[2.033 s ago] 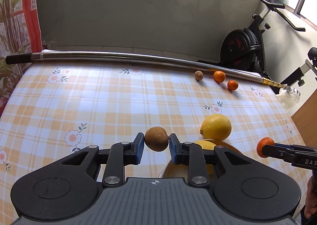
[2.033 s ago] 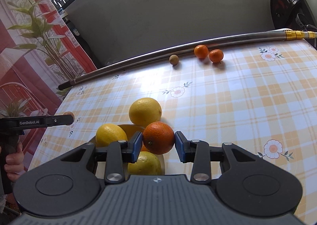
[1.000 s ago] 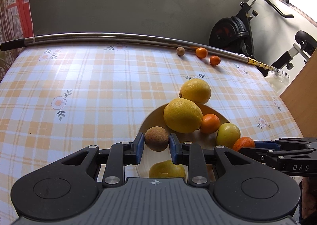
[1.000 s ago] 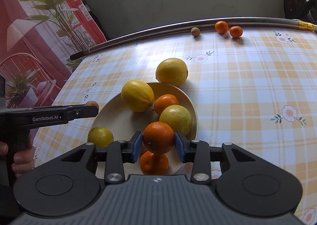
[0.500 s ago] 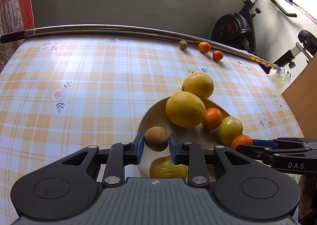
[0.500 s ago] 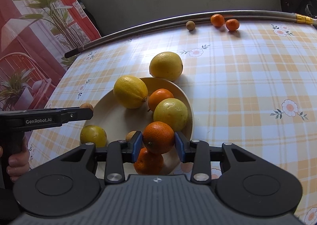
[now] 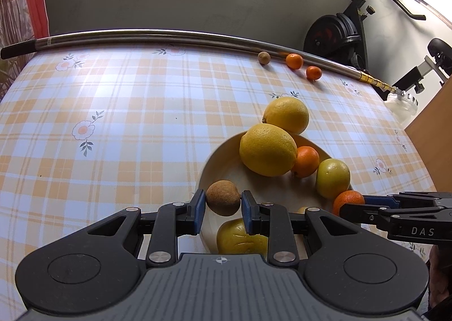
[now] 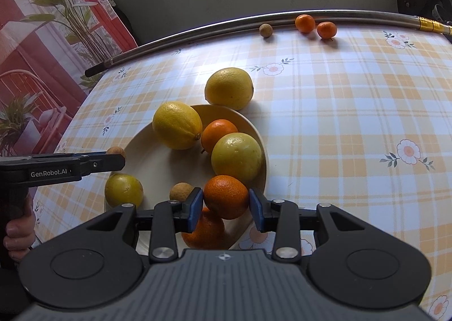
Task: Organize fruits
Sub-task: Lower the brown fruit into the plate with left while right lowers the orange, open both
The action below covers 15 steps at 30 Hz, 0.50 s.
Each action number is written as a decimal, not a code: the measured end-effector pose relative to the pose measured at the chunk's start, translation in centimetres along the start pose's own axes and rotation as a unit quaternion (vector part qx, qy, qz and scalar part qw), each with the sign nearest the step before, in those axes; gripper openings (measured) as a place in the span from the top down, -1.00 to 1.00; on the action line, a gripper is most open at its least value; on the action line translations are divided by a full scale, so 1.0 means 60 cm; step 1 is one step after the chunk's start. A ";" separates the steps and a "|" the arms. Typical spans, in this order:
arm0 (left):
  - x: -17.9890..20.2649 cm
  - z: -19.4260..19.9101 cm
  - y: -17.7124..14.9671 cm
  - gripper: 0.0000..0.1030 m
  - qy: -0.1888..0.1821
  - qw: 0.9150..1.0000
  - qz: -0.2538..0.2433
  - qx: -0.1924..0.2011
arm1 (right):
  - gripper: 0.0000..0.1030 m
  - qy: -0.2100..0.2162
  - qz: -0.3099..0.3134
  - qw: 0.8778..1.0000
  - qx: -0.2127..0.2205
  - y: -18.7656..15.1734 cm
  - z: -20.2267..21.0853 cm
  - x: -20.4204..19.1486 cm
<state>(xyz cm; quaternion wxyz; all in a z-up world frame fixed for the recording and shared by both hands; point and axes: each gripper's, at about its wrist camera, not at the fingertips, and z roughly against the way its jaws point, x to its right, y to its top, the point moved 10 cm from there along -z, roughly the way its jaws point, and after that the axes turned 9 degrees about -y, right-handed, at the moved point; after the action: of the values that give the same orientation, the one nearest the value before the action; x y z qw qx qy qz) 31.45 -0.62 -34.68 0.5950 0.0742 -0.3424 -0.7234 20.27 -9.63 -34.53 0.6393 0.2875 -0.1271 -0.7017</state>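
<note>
The sorting looks well underway but not finished. The plate [image 8: 261,151], in the middle of the right wrist view, already carries a large lemon [image 8: 177,125], an orange mandarin [image 8: 219,134], a pale green-yellow citrus [image 8: 236,154], a small brown fruit [image 8: 181,191], another mandarin [image 8: 204,232] at its near rim and a yellow-green fruit [image 8: 123,190] at its left edge. Left out on the counter [image 8: 353,100] are a second lemon [image 8: 228,88] touching the plate's far rim, and, at the upper right by the metal pole [image 8: 197,31], a tiny brown fruit [image 8: 265,30] and two small mandarins [image 8: 305,23].

The left hand-held gripper [image 7: 222,205] clamps a brown kiwi-like fruit [image 7: 223,201] at lower centre of its view, over the plate's near-left rim. The right hand-held gripper [image 8: 226,203] grips a mandarin [image 8: 226,196] over the plate's near edge. Both loads seem ready to be released.
</note>
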 end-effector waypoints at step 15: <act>-0.002 -0.006 -0.004 0.44 0.003 1.000 0.004 -0.004 | 0.23 -0.010 0.004 1.000 0.003 0.005 0.002 0.001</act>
<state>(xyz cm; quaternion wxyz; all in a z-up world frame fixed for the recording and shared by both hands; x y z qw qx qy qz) 31.47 -0.67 -35.16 0.5995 0.0728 -0.3379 -0.7219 20.45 -9.77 -34.30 0.6402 0.2815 -0.1369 -0.7016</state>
